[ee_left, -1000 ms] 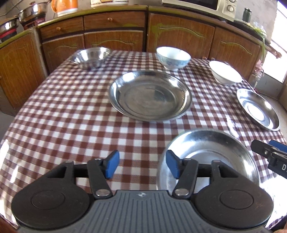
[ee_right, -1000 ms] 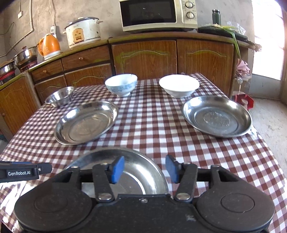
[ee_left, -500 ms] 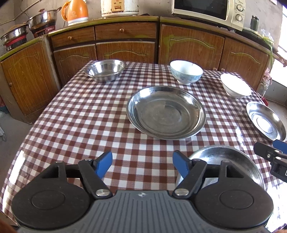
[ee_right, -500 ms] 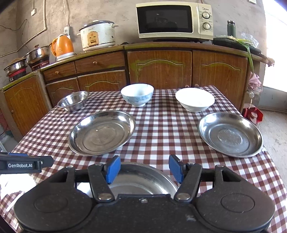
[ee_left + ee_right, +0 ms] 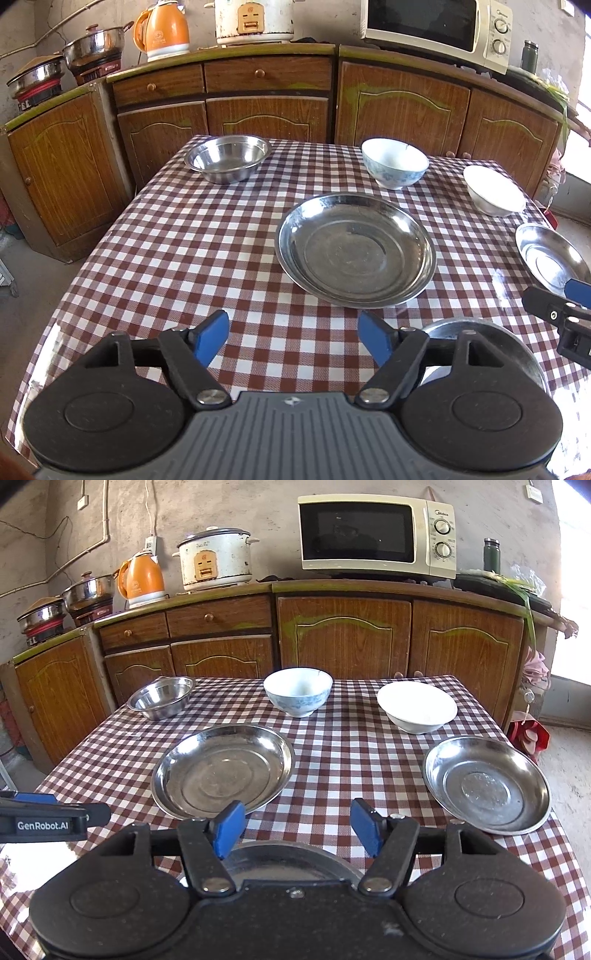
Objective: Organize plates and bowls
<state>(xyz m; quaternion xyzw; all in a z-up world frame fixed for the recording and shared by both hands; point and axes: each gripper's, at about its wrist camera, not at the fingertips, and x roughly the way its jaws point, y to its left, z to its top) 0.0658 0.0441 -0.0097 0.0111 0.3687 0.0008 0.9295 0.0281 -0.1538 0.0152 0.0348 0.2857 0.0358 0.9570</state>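
Three steel plates lie on the checked table: a large one in the middle [image 5: 356,251] [image 5: 221,771], one at the right [image 5: 550,258] [image 5: 485,784], and a near one [image 5: 480,343] [image 5: 288,860] partly hidden under both grippers. Along the far edge stand a steel bowl [image 5: 229,157] [image 5: 160,698], a blue-patterned bowl [image 5: 395,162] [image 5: 297,690] and a white bowl [image 5: 493,190] [image 5: 417,705]. My left gripper [image 5: 293,334] hovers over bare cloth left of the near plate, jaws opening, nothing between them. My right gripper [image 5: 297,825] hangs above the near plate's far rim, jaws opening, gripping nothing.
Wooden cabinets [image 5: 343,638] run behind the table, carrying a microwave [image 5: 376,535], a rice cooker [image 5: 216,559], an orange kettle [image 5: 142,578] and pots [image 5: 88,590]. The table's right edge drops to the floor near the right plate.
Both grippers' jaws have spread wider. Both have drawn back and risen, so the near plate sits lower in view and more of the counter shows.
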